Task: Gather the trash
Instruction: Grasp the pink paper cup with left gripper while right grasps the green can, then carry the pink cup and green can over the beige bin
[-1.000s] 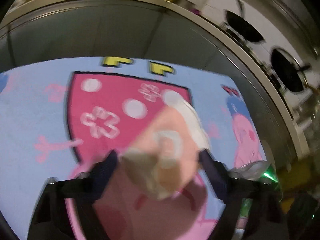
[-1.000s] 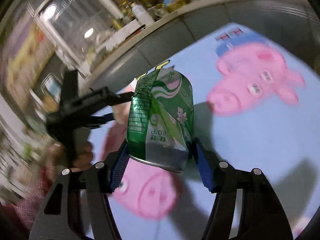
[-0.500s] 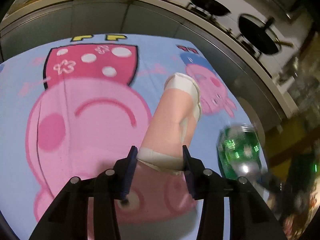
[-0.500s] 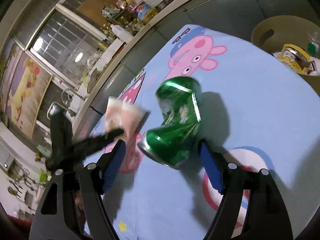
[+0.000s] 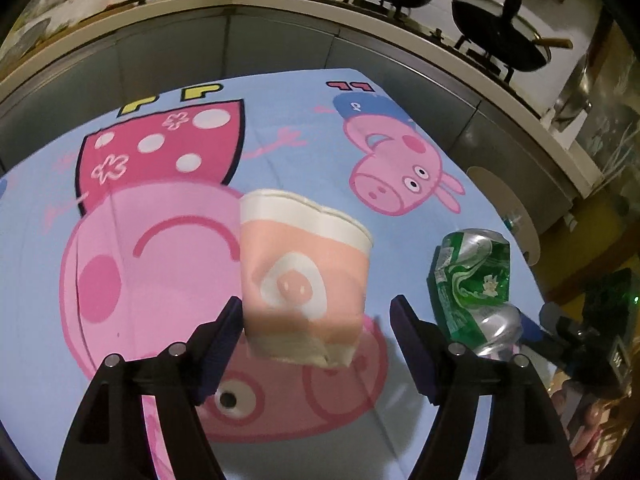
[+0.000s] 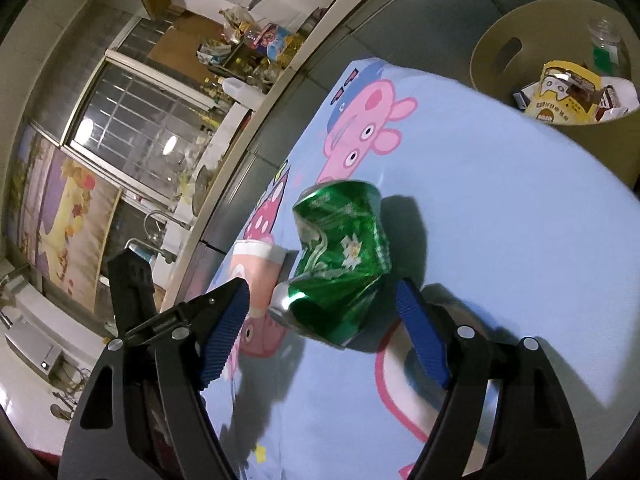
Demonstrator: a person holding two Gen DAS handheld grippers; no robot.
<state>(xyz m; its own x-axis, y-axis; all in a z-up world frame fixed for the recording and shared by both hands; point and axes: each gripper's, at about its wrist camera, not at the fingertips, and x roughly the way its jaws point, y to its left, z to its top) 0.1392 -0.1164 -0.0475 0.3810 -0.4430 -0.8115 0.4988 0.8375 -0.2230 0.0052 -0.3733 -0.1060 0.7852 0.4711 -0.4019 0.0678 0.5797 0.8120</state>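
Note:
A flattened pink paper cup [image 5: 305,278] lies on the cartoon-print blue cloth [image 5: 280,120], between the spread fingers of my left gripper [image 5: 318,334], which is open and not touching it. A crushed green can [image 6: 342,258] lies on the cloth between the spread fingers of my right gripper [image 6: 322,322], which is open. The can also shows in the left wrist view [image 5: 474,284], and the cup also shows in the right wrist view [image 6: 252,266]. A beige bin [image 6: 504,64] with wrappers inside stands past the cloth's far right edge.
A grey counter front [image 5: 224,44] runs behind the table, with woks [image 5: 500,40] on a stove above it. The cloth's edge drops off at the right [image 6: 624,240]. The other hand-held gripper [image 6: 132,284] shows at the left of the right wrist view.
Both grippers opened and let go: the cup and the can now lie loose on the cloth. Both views swung toward the right side of the table.

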